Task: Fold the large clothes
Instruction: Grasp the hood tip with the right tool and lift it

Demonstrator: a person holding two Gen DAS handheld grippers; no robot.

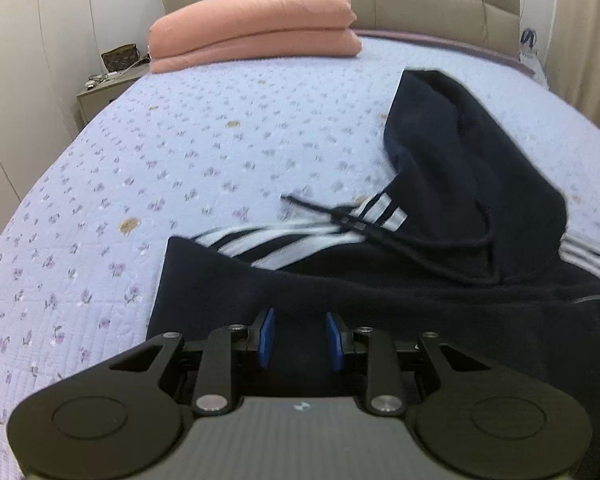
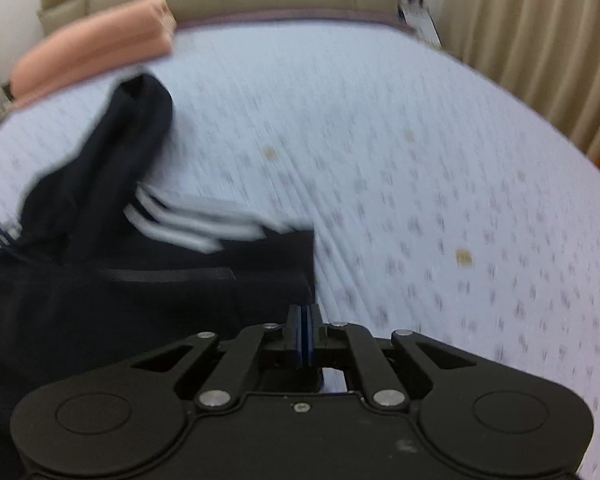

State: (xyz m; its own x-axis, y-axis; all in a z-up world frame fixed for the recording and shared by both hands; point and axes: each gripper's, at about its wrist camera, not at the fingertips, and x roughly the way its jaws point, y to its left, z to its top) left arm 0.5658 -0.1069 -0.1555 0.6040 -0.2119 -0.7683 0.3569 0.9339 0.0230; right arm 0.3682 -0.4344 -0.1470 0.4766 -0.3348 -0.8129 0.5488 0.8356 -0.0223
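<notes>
1. Left wrist view: the left gripper (image 1: 300, 340) hangs over the near edge of the dark hoodie (image 1: 440, 184), blue pads (image 1: 265, 336) apart; can't tell if they're pinching cloth. The hoodie lies spread on the floral bedspread (image 1: 180, 152), hood toward the pink folded blanket (image 1: 256, 32).
2. Right wrist view: blurry, but the right gripper (image 2: 304, 334) has its pads pressed together at the hoodie's (image 2: 100, 184) right corner; no cloth visibly caught.

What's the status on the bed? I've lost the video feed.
Left hand-held gripper open over navy hoodie. Right hand-held gripper shut at its edge. Hoodie partly folded on bedspread. Nothing blocking.
</notes>
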